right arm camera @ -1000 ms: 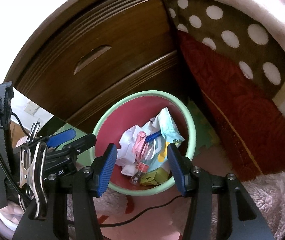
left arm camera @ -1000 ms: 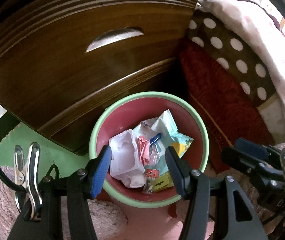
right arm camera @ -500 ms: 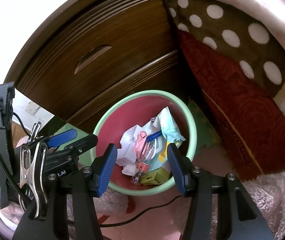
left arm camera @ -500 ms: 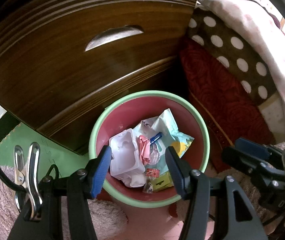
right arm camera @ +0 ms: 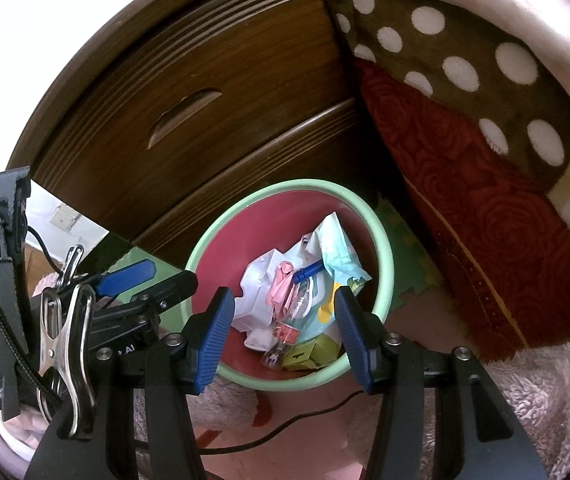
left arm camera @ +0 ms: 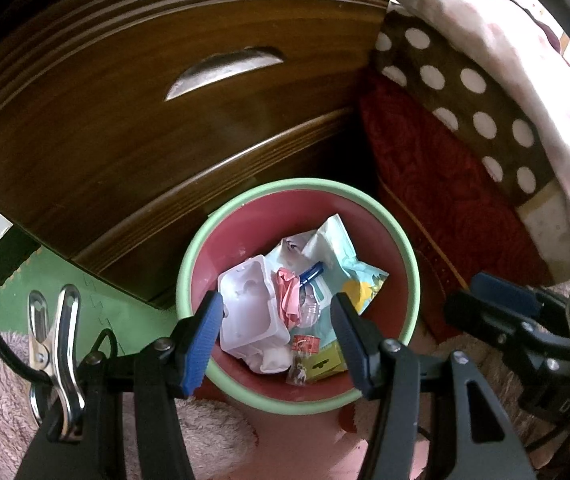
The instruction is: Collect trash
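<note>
Wedged between a dark wooden dresser (left arm camera: 165,128) and the bed's red blanket (right arm camera: 465,184), the floor holds a green-rimmed bin (left arm camera: 413,280). Left hand-held gripper (left arm camera: 277,336) and right hand-held gripper (right arm camera: 283,330) both gape empty just above its near rim; the trash (left arm camera: 317,280) lies below and slightly ahead, neither gripper clearly nearer.

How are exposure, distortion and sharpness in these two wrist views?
Left wrist view: daylight blows out the bedding at upper right, the upper left corner is near black, and the drawer front bows with fisheye. Right wrist view: overexposed at upper left; the bin is sharp.
</note>
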The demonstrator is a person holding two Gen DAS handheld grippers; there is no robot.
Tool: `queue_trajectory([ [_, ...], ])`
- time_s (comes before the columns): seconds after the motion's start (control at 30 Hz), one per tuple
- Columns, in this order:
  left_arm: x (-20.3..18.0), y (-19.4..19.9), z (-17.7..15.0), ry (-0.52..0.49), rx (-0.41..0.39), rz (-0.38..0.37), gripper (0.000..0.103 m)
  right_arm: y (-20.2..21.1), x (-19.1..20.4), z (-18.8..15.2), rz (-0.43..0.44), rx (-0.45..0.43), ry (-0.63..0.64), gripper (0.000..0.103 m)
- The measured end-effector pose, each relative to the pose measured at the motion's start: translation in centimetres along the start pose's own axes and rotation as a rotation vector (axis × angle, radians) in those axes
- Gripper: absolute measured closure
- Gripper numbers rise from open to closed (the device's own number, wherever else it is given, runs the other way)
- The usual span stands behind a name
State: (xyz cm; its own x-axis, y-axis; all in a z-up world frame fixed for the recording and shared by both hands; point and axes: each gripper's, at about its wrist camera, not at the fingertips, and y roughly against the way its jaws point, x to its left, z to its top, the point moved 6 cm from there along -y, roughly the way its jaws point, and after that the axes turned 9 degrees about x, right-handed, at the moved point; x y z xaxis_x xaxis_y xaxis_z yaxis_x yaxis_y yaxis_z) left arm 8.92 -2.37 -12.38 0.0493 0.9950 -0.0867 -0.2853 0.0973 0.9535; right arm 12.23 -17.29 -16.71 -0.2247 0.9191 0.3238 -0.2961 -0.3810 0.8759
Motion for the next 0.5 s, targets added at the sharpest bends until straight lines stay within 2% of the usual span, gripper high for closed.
queue_trajectory([
  [0.5, 0.13, -0.16, -0.3, -0.001, 0.007, 0.001, 0.044, -0.03, -0.15, -0.03, 0.008, 0.004, -0.005, 0.05],
])
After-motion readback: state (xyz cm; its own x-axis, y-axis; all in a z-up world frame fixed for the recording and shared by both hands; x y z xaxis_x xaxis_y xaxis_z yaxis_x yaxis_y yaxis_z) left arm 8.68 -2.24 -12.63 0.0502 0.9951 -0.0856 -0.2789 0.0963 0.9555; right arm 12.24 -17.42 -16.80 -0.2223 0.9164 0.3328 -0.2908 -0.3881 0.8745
